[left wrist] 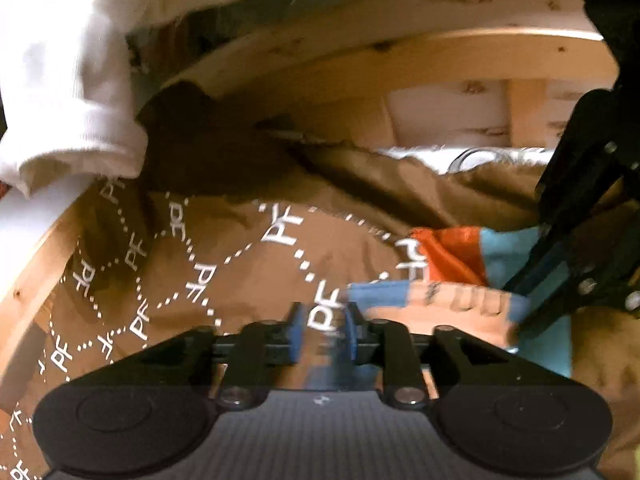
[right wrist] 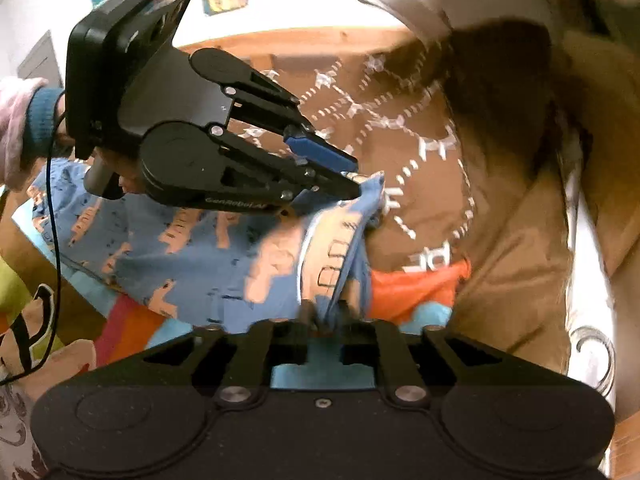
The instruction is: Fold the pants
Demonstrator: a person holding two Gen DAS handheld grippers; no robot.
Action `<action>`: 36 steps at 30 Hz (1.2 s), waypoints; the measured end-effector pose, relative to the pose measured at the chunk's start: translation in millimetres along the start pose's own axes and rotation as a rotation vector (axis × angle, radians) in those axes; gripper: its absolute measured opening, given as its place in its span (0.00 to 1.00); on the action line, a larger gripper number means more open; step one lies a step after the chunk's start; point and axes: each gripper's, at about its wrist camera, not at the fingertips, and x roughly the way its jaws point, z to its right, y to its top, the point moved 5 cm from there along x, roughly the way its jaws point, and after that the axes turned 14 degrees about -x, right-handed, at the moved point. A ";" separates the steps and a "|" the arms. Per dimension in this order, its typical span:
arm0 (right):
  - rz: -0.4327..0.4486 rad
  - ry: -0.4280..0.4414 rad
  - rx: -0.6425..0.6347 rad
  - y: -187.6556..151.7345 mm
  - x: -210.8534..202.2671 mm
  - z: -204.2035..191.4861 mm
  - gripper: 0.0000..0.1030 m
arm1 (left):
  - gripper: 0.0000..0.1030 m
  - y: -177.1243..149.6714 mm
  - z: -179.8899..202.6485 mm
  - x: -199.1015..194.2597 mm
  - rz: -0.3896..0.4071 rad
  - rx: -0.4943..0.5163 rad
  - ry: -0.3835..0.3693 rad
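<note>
Though blurred — pants (right wrist: 200,256) in right gripper (right wrist: 326,316)

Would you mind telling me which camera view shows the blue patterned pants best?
The right wrist view: the blue pants with peach-coloured print spread broadly across it, bunching toward the right gripper. The left wrist view shows only a blurred strip of them between the two grippers, over the brown lettered fabric.
</note>
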 end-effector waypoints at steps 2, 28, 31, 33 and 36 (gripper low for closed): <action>-0.003 0.013 -0.002 -3.6 -0.1 2.7 0.34 | 0.43 -4.9 -11.3 -1.6 -0.002 -0.050 -0.027; -0.215 0.119 0.430 -19.2 16.6 9.3 0.22 | 0.56 -28.1 -27.4 -6.3 -0.124 -0.161 -0.205; -0.215 0.109 0.363 -16.9 14.7 3.7 0.22 | 0.53 -29.0 -19.8 8.5 -0.209 -0.173 -0.252; -0.209 0.101 0.347 -16.4 14.7 1.5 0.22 | 0.51 -30.5 -15.1 14.7 -0.246 -0.171 -0.273; -0.193 0.096 0.332 -18.1 13.7 1.3 0.21 | 0.39 -29.5 -15.4 14.3 -0.266 -0.186 -0.304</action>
